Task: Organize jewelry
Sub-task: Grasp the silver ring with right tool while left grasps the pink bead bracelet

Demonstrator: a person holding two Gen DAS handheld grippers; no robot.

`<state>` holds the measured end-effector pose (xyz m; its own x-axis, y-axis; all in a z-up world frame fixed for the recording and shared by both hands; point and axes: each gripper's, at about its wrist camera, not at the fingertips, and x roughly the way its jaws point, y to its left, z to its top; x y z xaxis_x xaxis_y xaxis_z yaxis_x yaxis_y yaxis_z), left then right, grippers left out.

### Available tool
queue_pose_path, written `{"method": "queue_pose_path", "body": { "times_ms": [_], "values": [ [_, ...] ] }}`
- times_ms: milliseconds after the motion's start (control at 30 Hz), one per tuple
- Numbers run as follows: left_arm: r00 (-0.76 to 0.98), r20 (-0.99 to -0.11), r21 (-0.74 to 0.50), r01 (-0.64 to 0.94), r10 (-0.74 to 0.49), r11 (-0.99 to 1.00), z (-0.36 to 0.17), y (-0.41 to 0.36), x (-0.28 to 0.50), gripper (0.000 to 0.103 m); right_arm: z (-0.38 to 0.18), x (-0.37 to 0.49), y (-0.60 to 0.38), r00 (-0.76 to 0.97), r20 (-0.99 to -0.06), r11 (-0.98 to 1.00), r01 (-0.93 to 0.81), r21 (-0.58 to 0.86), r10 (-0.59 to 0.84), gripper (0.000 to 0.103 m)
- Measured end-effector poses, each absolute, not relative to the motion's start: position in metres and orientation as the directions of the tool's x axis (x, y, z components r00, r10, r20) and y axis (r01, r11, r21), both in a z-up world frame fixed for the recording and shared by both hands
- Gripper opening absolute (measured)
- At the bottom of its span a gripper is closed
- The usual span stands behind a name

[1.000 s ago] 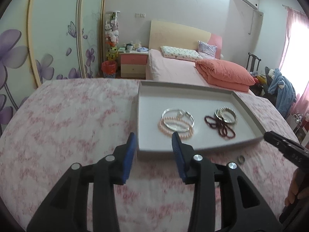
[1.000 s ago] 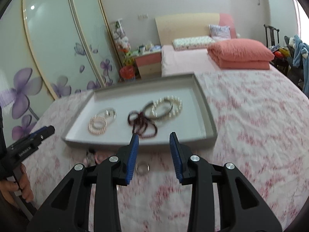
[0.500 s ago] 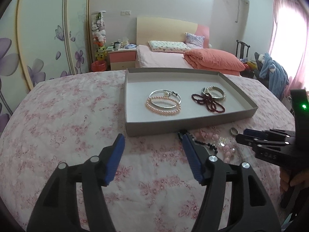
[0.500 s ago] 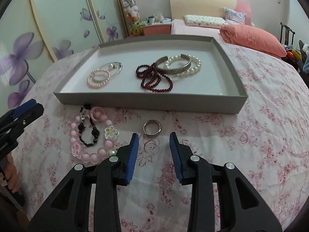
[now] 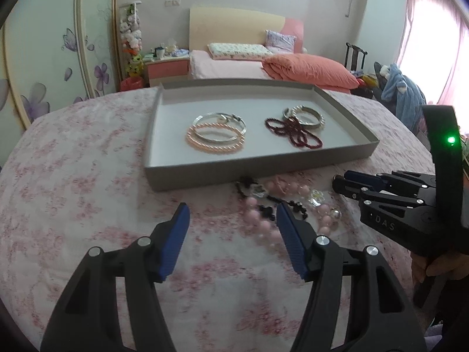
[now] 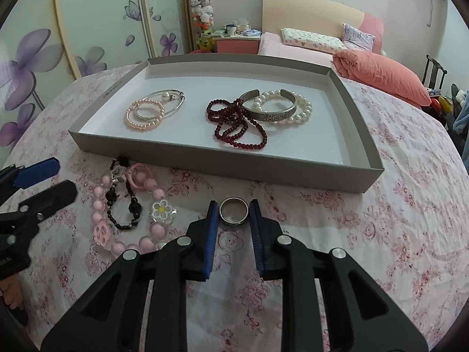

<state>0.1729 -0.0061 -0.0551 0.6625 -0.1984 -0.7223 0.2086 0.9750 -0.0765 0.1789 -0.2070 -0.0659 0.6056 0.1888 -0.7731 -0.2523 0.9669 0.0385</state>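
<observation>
Right gripper [image 6: 233,212]: low centre of the right wrist view, its blue pads on either side of a silver ring [image 6: 234,210] that lies flat on the floral cloth [image 6: 395,234]. The jaws have just been closing and stand narrow; the pads sit just beside the ring's edges – whether they press on it I cannot tell.

Left gripper [image 5: 233,218]: bottom centre of the left wrist view, jaws fairly wide with only cloth between them. Its right pad is just beside the pink bead bracelet [image 5: 265,228]; the jaws have eased in slightly after opening.

Loose jewelry: at the lower left of the right wrist view, in front of the tray's near wall – the pink bead bracelet with a white flower charm [image 6: 161,209], tangled with a black bead strand [image 6: 129,205] and a small pink ring-shaped piece [image 6: 140,176].

Tray [image 6: 222,160]: grey, shallow, filling the middle of both views on the cloth.

In the tray, left: a peach pearl bracelet [image 6: 143,116] with a thin silver bangle [image 6: 173,104] overlapping it.

In the tray, right: a dark red bead strand [image 6: 237,129] in loops, touching an engraved silver cuff [image 6: 269,111] that lies across a white pearl bracelet [image 6: 299,110].

Background: a bed with an orange quilt [image 5: 307,70] at the upper right, wardrobe doors with purple flowers [image 6: 26,67] at the left.
</observation>
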Motion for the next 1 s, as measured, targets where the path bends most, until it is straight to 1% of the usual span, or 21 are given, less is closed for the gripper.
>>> {"method": "queue_pose_path", "body": {
  "times_ms": [167,233,333,567,767,1000],
  "values": [
    [0.612,-0.763,-0.095,0.213,-0.208,0.972,-0.066,-0.021,0.184,0.047,-0.066,0.178,-0.215,0.602,-0.772,0.968,-0.240,0.066,0.202,0.023],
    [0.594,-0.779,-0.095,0.206,-0.202,0.974,-0.072,-0.025,0.188,0.037,-0.066,0.178,-0.215,0.603,-0.772,0.969,-0.240,0.063,0.200,0.023],
    [0.586,-0.791,-0.070,0.203,-0.179,0.977,-0.076,-0.029,0.190,0.032,-0.066,0.179,-0.214,0.602,-0.772,0.968,-0.240,0.066,0.202,0.023],
    [0.586,-0.797,-0.024,0.213,-0.147,0.977,-0.075,-0.017,0.182,0.032,-0.067,0.179,-0.214,0.601,-0.772,0.968,-0.240,0.072,0.207,0.023],
    [0.609,-0.788,0.030,0.189,-0.093,0.981,-0.077,0.000,0.181,0.037,-0.067,0.179,-0.214,0.601,-0.772,0.968,-0.240,0.070,0.205,0.023],
    [0.603,-0.789,-0.007,0.184,-0.119,0.983,-0.076,0.006,0.182,0.042,-0.068,0.178,-0.212,0.606,-0.773,0.970,-0.238,0.051,0.189,0.023]
  ]
}}
